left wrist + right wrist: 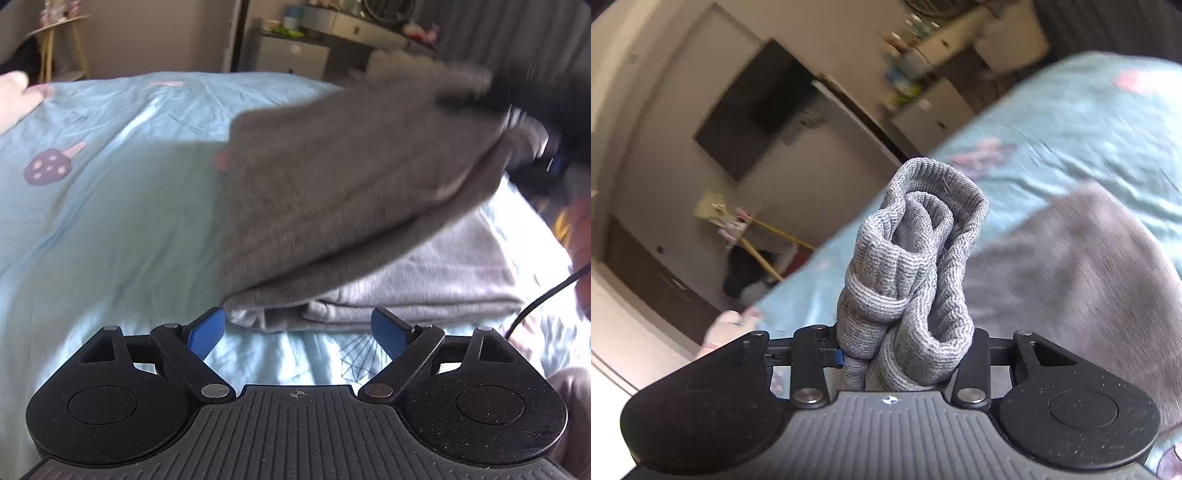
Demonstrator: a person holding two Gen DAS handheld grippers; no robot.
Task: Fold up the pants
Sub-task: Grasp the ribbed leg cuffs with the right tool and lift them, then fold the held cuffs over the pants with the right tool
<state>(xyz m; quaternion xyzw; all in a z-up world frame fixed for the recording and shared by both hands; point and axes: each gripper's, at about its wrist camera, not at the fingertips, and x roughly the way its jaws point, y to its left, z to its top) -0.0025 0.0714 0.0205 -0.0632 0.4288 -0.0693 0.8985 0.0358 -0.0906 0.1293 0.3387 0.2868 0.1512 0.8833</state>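
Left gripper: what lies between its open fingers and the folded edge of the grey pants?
Only bare blue bedsheet separates the left gripper from the pants, seen in the left wrist view.

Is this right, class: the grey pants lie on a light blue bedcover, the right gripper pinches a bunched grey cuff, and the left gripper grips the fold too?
Not quite. In the left wrist view the left gripper is open and holds nothing, short of the pants. The rest stands: light blue bedcover, right gripper pinching the cuff.

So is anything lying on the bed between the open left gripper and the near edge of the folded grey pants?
Nothing visible does. The left gripper stands open just short of the grey pants, with only bare blue bedsheet between them. The right gripper is shut on the bunched cuff end.
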